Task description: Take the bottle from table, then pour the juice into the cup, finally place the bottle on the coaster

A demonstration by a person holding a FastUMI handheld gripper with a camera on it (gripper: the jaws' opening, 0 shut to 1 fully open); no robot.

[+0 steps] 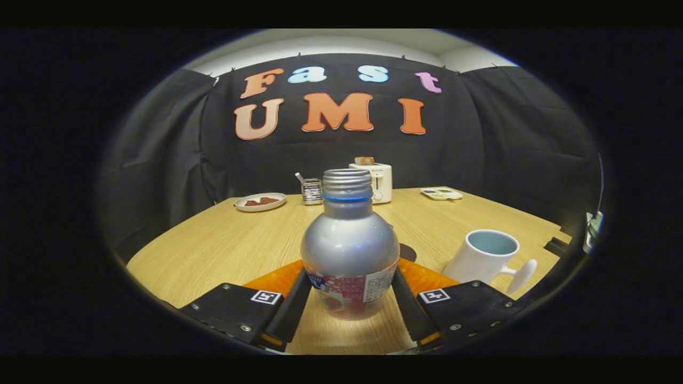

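Observation:
A silver bottle (349, 245) with a printed label and an uncapped threaded neck stands upright between my fingers. My gripper (350, 280) is shut on it, one finger pressing each side of the label band. Whether its base rests on the wooden table (213, 245) or hangs just above it, I cannot tell. A white cup (483, 260) with a pale blue inside stands just beyond the right finger, handle pointing right. Behind the bottle lies an orange mat (427, 277), and a small dark round coaster (408, 252) peeks out past the bottle's right shoulder.
Along the table's far edge stand a plate of brown food (260, 201), a metal caddy (311, 191), a white toaster (378, 182) and a small flat tray (441, 193). Black cloth walls the booth behind them.

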